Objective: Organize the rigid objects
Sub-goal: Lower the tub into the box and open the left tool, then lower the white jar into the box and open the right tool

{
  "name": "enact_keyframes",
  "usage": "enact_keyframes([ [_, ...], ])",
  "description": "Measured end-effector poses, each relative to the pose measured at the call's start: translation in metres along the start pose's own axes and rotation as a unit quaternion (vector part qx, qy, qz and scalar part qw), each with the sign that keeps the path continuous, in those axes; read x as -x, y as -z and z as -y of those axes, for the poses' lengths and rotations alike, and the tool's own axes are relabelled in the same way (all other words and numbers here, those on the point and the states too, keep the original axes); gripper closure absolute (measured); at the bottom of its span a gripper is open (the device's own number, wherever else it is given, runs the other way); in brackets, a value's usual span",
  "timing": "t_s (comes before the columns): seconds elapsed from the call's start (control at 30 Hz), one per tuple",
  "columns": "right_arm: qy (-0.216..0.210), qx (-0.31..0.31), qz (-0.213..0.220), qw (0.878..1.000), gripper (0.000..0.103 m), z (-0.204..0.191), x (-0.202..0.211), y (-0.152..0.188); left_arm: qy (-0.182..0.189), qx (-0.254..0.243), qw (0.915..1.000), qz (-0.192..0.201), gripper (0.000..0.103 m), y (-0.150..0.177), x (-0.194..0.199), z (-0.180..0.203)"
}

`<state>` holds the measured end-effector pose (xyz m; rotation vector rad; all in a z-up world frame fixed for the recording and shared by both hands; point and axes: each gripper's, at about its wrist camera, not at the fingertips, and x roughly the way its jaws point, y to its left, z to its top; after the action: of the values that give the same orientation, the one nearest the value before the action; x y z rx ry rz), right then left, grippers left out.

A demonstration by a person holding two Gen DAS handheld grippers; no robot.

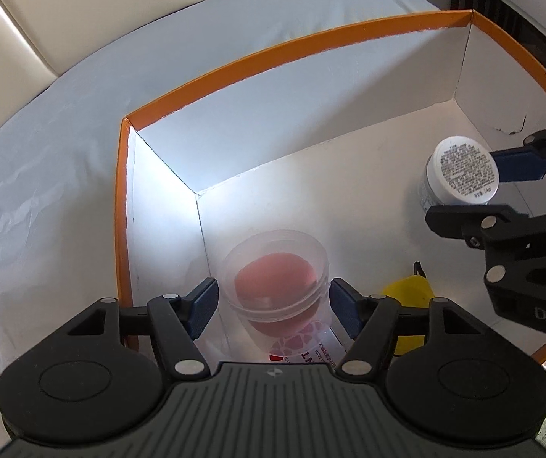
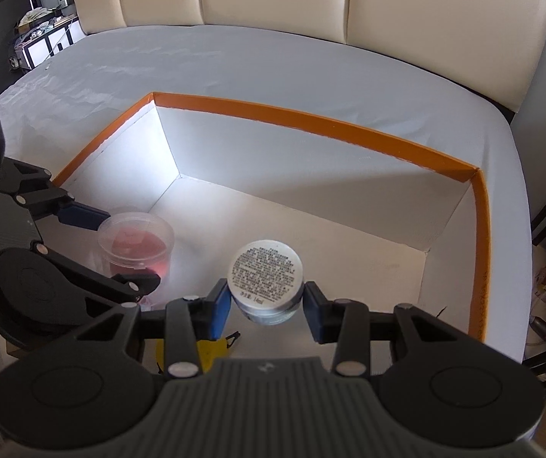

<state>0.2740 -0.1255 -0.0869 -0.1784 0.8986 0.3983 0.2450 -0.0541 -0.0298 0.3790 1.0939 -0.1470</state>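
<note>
The clear plastic cup (image 1: 274, 282), lidded and tinted pink by what it holds, with a red-and-pink printed label low on its side, stands inside the box (image 1: 234, 63) in its near left corner, just beside the left wall. The left tongs (image 1: 274, 307) straddle it with the blue pads standing apart from its sides, so the cup looks set down and let go, or very nearly so.

To its right, farther out on the box floor, is the small white jar (image 2: 265, 282), squat and round, its flat face covered in fine black print. It appears upside down, though I cannot be sure. The right tongs (image 2: 267, 307) are clamped on it, pads against both sides, and whether it already rests on the floor or hangs just above cannot be told.

Between the two, near the front edge, a yellow object (image 1: 408, 297) lies on the box floor, mostly hidden behind the tongs.

By my judgement the sorting is well along: two things are in the box, and the jar waits only for release. The box itself, white inside with an orange rim, sits on a bed with a pale sheet (image 2: 273, 65).
</note>
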Motion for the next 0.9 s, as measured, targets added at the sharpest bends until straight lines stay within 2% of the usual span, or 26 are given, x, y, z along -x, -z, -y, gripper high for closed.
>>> enact_keyframes([
  [0.13, 0.003, -0.004, -0.013, 1.0, 0.062, -0.003, -0.004, -0.002, 0.038, 0.069, 0.9962, 0.036, 0.031, -0.002, 0.018, -0.028],
  [0.2, 0.0, -0.006, -0.019, 1.0, 0.062, -0.006, -0.006, -0.004, 0.065, 0.11, 0.9892, 0.071, 0.037, 0.003, 0.034, -0.045],
  [0.27, -0.008, -0.002, -0.023, 1.0, 0.062, -0.012, -0.008, -0.006, 0.086, 0.144, 0.9801, 0.106, 0.037, 0.006, 0.049, -0.059],
  [0.33, -0.02, 0.006, -0.03, 0.999, 0.062, -0.021, -0.01, -0.009, 0.095, 0.169, 0.9716, 0.135, 0.037, 0.007, 0.058, -0.075],
  [0.4, -0.037, 0.012, -0.04, 0.998, 0.062, -0.03, -0.013, -0.013, 0.093, 0.184, 0.9668, 0.151, 0.037, 0.012, 0.066, -0.083],
  [0.47, -0.054, 0.015, -0.055, 0.997, 0.062, -0.04, -0.017, -0.017, 0.085, 0.198, 0.9656, 0.146, 0.037, 0.014, 0.066, -0.09],
  [0.53, -0.065, 0.016, -0.071, 0.995, 0.062, -0.048, -0.022, -0.022, 0.079, 0.212, 0.9669, 0.117, 0.04, 0.014, 0.054, -0.1],
  [0.6, -0.07, 0.017, -0.085, 0.994, 0.062, -0.056, -0.028, -0.025, 0.091, 0.241, 0.9624, 0.086, 0.061, 0.018, 0.041, -0.111],
  [0.7, -0.064, 0.02, -0.09, 0.994, 0.062, -0.064, -0.036, -0.03, 0.128, 0.27, 0.9523, 0.064, 0.071, 0.024, 0.026, -0.125],
  [0.9, -0.052, 0.03, -0.103, 0.993, 0.062, -0.075, -0.053, -0.032, 0.157, 0.285, 0.9438, 0.059, 0.072, 0.029, 0.022, -0.133],
])
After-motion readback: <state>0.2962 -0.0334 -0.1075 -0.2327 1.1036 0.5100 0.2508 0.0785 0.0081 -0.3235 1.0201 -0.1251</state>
